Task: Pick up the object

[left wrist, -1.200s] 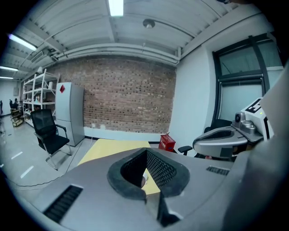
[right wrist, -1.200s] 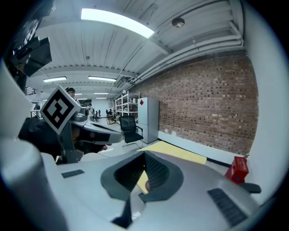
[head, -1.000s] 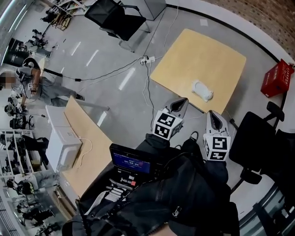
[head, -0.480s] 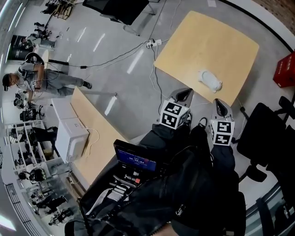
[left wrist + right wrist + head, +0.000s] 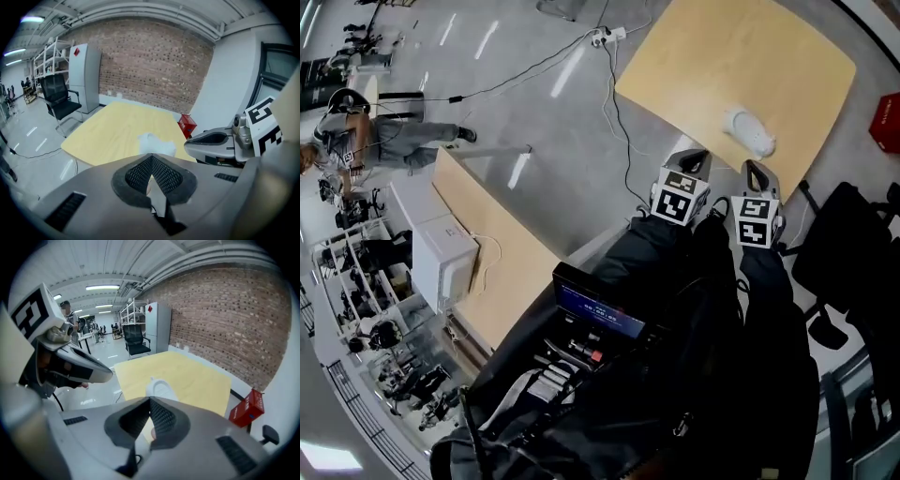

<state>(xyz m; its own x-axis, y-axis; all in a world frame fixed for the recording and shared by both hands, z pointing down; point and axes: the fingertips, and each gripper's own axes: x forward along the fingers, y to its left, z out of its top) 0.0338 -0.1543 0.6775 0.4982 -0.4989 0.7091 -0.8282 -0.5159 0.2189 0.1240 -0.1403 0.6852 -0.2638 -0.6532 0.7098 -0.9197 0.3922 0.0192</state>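
Grippers hang just short of the near edge of the wooden table (image 5: 741,47): left gripper (image 5: 695,159) and right gripper (image 5: 756,172), both with jaws clenched together on nothing. Just beyond their tips, on the table, lies the white object (image 5: 748,132), its kind unclear, its lower part hidden behind the jaws in both gripper views. Past the table, a red crate (image 5: 890,122) is cut off.

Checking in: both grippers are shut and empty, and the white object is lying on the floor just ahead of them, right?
Not the floor. The white object lies on the light wooden table, near the edge closest to the grippers, as the head view shows. The rest holds: the left gripper and the right gripper are both shut and empty, with the object just ahead.
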